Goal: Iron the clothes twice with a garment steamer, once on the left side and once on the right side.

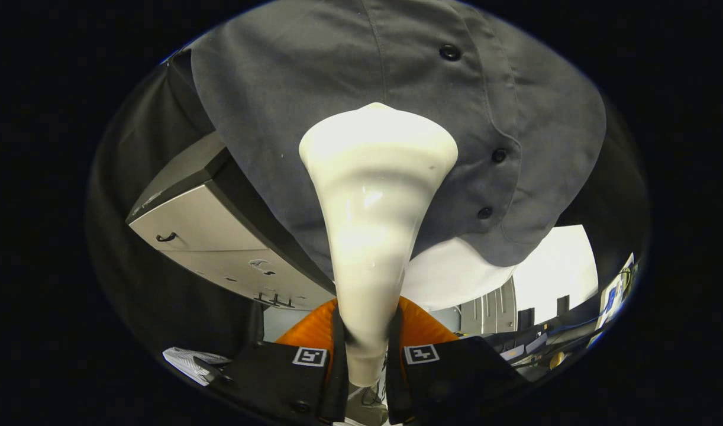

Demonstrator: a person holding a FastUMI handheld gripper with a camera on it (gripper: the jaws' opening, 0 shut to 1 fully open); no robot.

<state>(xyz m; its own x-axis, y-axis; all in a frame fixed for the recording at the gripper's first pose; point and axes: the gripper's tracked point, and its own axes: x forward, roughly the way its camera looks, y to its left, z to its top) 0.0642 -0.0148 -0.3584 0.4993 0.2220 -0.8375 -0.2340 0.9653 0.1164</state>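
The gripper (366, 355) is seen nearest, its two fingers (338, 361) closed narrowly on the slim neck of a cream-white garment steamer (376, 201), which is pinched between them from both sides. A square marker (310, 356) is carried on one finger and a second marker (421, 354) on the other.

From the fingers the steamer handle is seen to rise and widen into a broad, rounded head, which is held up against a dark grey shirt (314, 100) hanging just beyond. Whether the head is pressed onto the cloth or held just short of it cannot be told. The head is placed beside the button placket, on which three dark buttons (449, 52) are visible in a row, and the lower hem of the shirt is seen below and to the placket side of it.

Farther back, a grey cabinet (213, 236) with a small dark handle is shown, with a bright white panel (551, 266) well apart from it.
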